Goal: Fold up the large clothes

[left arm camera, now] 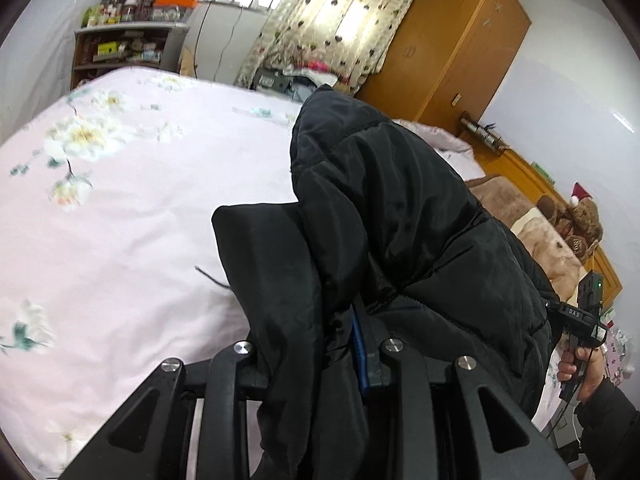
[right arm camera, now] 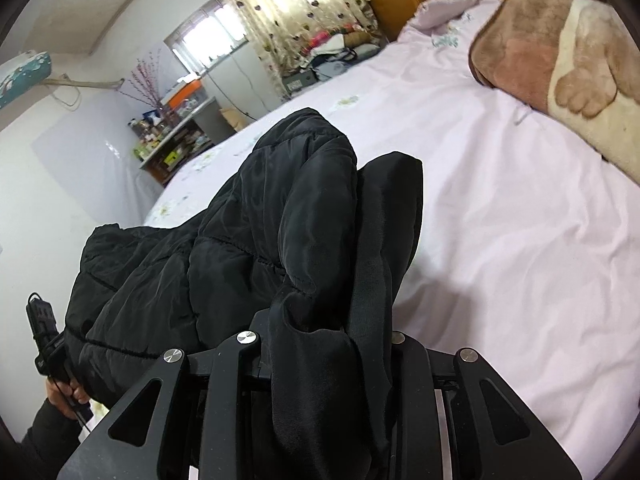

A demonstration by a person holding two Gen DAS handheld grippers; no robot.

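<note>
- Jacket (left arm camera: 384,208) up off the bed, black and quilted, strung between my two grippers above the pink floral bedsheet (left arm camera: 120,200).
- Left gripper (left arm camera: 320,320): fingers buried in folds of black fabric, clamped onto an edge of the jacket; a strip of blue finger pad shows just beside the cloth.
- Right gripper (right arm camera: 332,320): same story, closed on another edge of the jacket, fabric bunched up and spilling over the finger mounts.
- From the left wrist view I can see the person's right hand (left arm camera: 580,364) wrapped around the other gripper's handle, at the far right.
- From the right wrist view, the left hand (right arm camera: 64,392) shows low at the left, gripping its handle.
- Brown blanket (right arm camera: 532,60) lies folded at the head of the bed, well apart from the jacket.
- Wooden wardrobe (left arm camera: 448,40) stands beyond the bed, patterned curtain (left arm camera: 332,12) beside it.
</note>
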